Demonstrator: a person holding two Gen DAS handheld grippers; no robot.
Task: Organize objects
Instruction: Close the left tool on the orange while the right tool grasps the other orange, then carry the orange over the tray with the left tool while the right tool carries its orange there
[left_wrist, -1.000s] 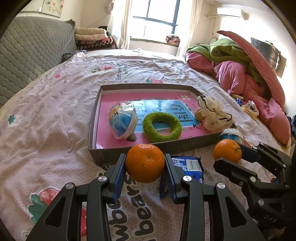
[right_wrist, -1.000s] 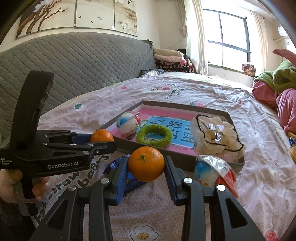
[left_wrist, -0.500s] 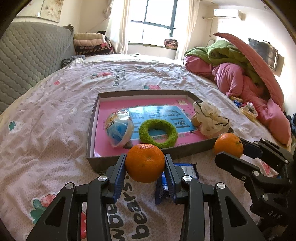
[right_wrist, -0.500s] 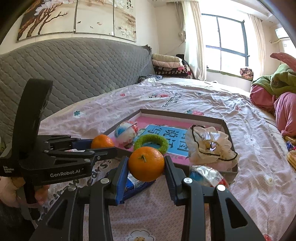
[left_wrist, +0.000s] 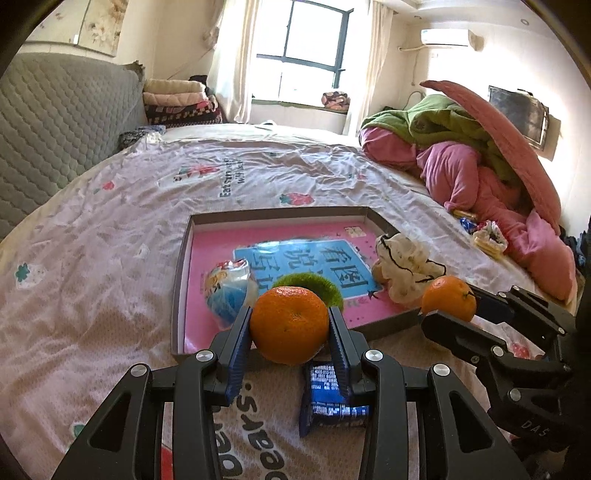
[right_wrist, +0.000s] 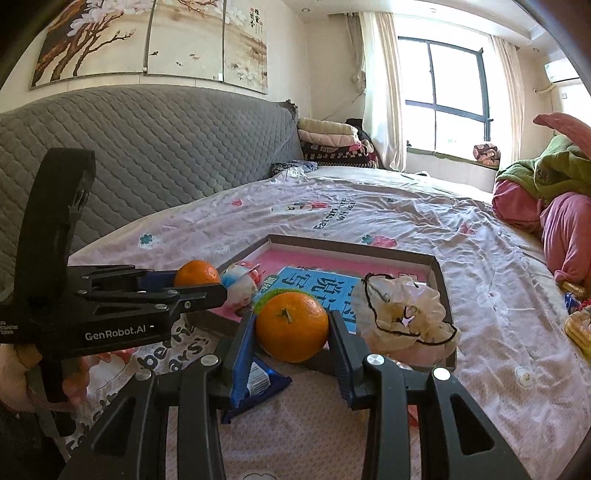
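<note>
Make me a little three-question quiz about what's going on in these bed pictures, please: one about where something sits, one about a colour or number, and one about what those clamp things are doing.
1. Where is the green fuzzy ring?
A. inside the shallow box
B. on the windowsill
C. on the folded blankets

2. How many oranges are being held?
A. none
B. one
C. two

3. What state is the left hand-held gripper in?
A. wide open and empty
B. shut on an orange
C. gripping the blue packet

Answers:
1 A: the ring lies on the pink floor of the shallow box, next to the wrapped ball.
2 C: the left orange is in one clamp and the right orange is in the right hand-held gripper.
3 B: its blue pads press the fruit on both sides, while the blue packet lies on the bedsheet below.
</note>
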